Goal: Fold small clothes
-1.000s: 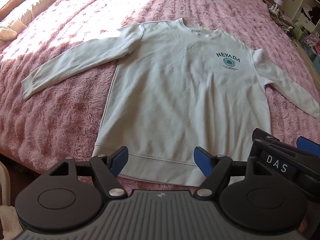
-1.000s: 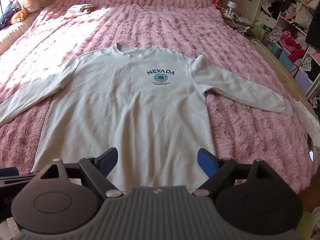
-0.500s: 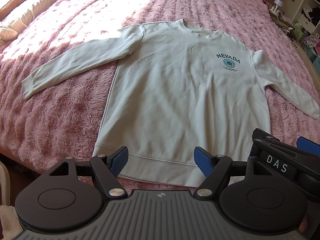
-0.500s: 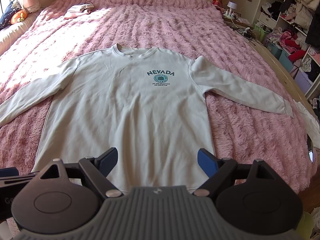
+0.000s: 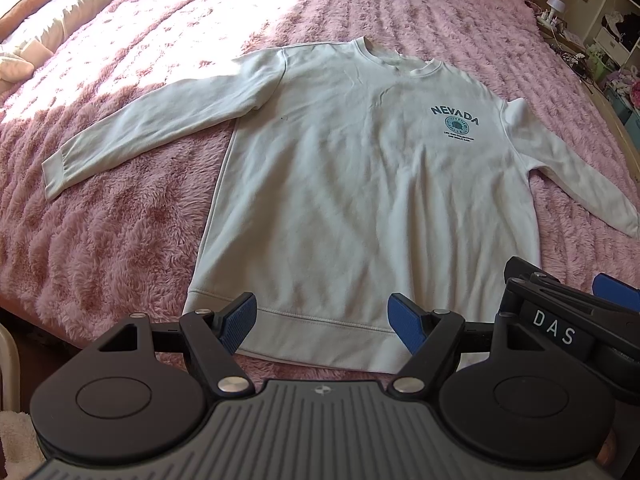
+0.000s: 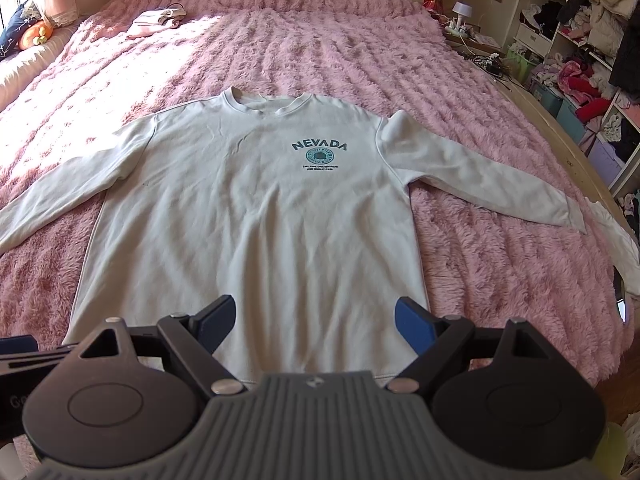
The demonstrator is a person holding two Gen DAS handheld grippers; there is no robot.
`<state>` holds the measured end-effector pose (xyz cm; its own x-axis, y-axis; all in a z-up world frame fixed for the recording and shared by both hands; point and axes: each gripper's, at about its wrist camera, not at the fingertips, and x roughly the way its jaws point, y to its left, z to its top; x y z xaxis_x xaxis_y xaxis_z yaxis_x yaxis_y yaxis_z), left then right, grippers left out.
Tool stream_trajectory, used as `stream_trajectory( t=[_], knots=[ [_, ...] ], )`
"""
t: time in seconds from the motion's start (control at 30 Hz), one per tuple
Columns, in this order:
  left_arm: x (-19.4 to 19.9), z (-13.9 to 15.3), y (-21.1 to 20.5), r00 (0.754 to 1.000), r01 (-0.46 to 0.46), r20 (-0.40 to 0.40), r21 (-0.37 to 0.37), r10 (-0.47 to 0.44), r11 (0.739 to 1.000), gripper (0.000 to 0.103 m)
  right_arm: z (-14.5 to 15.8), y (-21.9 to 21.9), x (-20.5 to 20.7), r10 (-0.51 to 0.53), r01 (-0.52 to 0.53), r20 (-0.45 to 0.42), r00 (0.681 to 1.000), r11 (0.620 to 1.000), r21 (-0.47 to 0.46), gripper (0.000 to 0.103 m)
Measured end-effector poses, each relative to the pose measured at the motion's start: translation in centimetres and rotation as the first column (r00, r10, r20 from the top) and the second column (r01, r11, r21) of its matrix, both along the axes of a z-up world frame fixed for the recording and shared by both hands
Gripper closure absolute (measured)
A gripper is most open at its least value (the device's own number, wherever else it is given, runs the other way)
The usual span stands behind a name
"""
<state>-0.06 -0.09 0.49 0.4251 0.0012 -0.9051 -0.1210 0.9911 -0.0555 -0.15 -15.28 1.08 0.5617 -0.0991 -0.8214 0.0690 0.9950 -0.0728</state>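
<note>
Sweatshirt, pale, flat on fuzzy pink bed; looks soft, light, floppy, best pinched at hem corners. L gripper & R gripper both spread wide, empty

I see a pale cloth sweatshirt, soft matt knit w/ ribbed hem & a flat teal print. Under it a pink bedspread, shaggy, plush pile. My left gripper & right gripper: matt black plastic, blue textured pads, shiny metal pins, ribbed grey body.
</note>
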Motion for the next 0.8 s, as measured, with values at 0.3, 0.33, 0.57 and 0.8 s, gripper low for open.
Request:
stream_trajectory(
  t=[0.3,0.33,0.57,0.8],
  knots=[
    [-0.01,-0.03,0.15,1.000,-0.006,-0.003,-0.001,0.006,1.000,0.016,-0.01,0.00,-0.02,0.001,-0.001,0.001,1.000,1.000,0.001,0.020],
    [-0.01,0.00,0.17,1.000,-0.007,-0.003,-0.001,0.007,1.000,0.016,0.00,0.02,-0.01,0.002,-0.002,0.001,1.000,1.000,0.000,0.020],
    [-0.07,-0.02,0.25,1.000,-0.007,-0.002,-0.002,0.007,1.000,0.016,0.01,-0.22,-0.35,0.003,-0.003,0.004,1.000,1.000,-0.001,0.020],
    [-0.07,-0.01,0.25,1.000,-0.008,-0.002,-0.002,0.008,1.000,0.016,0.02,-0.21,-0.35,0.003,-0.003,0.003,1.000,1.000,-0.001,0.020]
  ],
)
